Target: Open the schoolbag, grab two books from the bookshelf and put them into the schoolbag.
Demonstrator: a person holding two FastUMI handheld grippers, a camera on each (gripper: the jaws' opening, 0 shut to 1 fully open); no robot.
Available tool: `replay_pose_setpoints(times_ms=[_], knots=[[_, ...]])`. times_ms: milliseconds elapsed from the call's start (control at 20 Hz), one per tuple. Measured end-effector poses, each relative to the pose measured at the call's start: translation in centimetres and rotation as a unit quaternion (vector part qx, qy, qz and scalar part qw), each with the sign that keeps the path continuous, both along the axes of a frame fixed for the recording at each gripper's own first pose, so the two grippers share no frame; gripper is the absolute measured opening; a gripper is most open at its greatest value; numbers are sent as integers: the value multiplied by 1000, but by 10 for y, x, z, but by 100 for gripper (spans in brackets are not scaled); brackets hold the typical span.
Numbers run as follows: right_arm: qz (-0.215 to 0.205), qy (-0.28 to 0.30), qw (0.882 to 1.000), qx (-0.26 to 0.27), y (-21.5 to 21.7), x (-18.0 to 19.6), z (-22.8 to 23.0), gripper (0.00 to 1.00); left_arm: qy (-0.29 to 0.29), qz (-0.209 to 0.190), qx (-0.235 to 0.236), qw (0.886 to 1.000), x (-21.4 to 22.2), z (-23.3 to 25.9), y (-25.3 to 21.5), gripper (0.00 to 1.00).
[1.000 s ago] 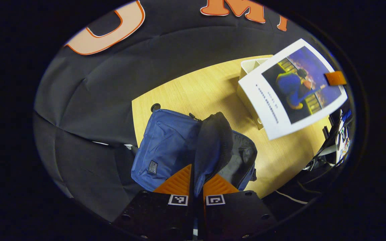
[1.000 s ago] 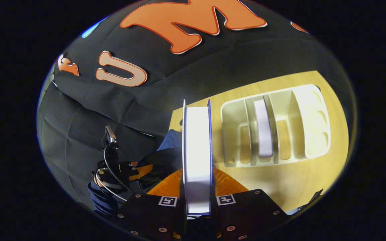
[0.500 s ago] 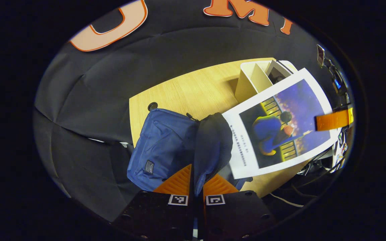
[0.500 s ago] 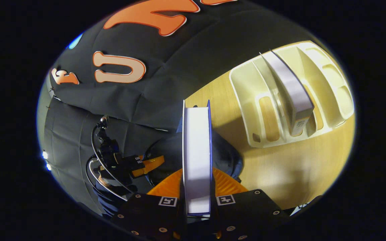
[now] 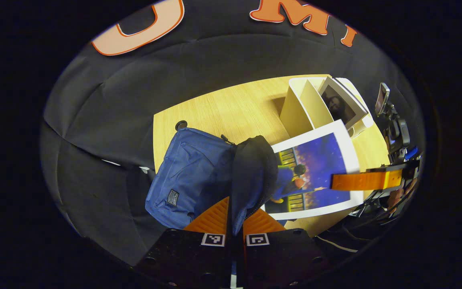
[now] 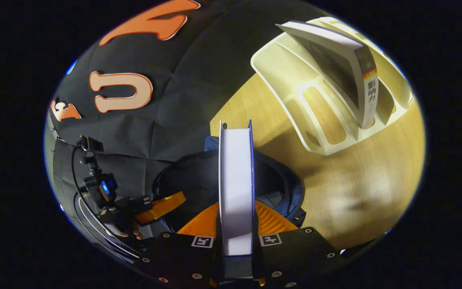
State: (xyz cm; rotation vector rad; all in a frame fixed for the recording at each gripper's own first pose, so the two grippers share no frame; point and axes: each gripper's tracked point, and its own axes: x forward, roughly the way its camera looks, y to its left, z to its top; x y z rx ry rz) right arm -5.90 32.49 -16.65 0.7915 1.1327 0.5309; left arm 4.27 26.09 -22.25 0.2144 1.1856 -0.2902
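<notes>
The blue schoolbag (image 5: 191,176) lies on the wooden table (image 5: 223,108). My left gripper (image 5: 237,208) is shut on its dark top flap (image 5: 253,168) and holds the mouth open. My right gripper (image 6: 236,206) is shut on a book (image 6: 236,188), seen edge-on, right above the bag's dark opening (image 6: 191,176). In the left gripper view the same book (image 5: 315,168) shows its blue-purple cover, its lower corner behind the flap, with one finger (image 5: 365,180) of the right gripper across it. A second book (image 6: 335,60) leans in the white bookshelf (image 6: 295,76).
The bookshelf (image 5: 299,108) stands at the table's far right with the second book (image 5: 341,106) in a slot. A hand (image 5: 399,196) and cables sit behind the right gripper. In the right gripper view, the left gripper (image 6: 159,204) shows by the bag's left rim.
My right gripper has carried the book away from the bookshelf, leftward and down to the bag's opening. The left gripper has kept hold of the flap, almost still.
</notes>
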Motion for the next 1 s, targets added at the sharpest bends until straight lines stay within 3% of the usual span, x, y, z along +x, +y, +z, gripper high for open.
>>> replay_pose_setpoints(times_ms=[200,450,1000], knots=[[-11,9,1000,28,32,-3,-14,27,3,1,-5,1000,0,-1,-1,5],[19,3,999,36,70,-4,-31,27,1,-4,-10,1000,2,-1,-2,5],[-2,-11,999,48,114,19,-61,26,-6,-24,-16,1000,-2,-5,-4,5]])
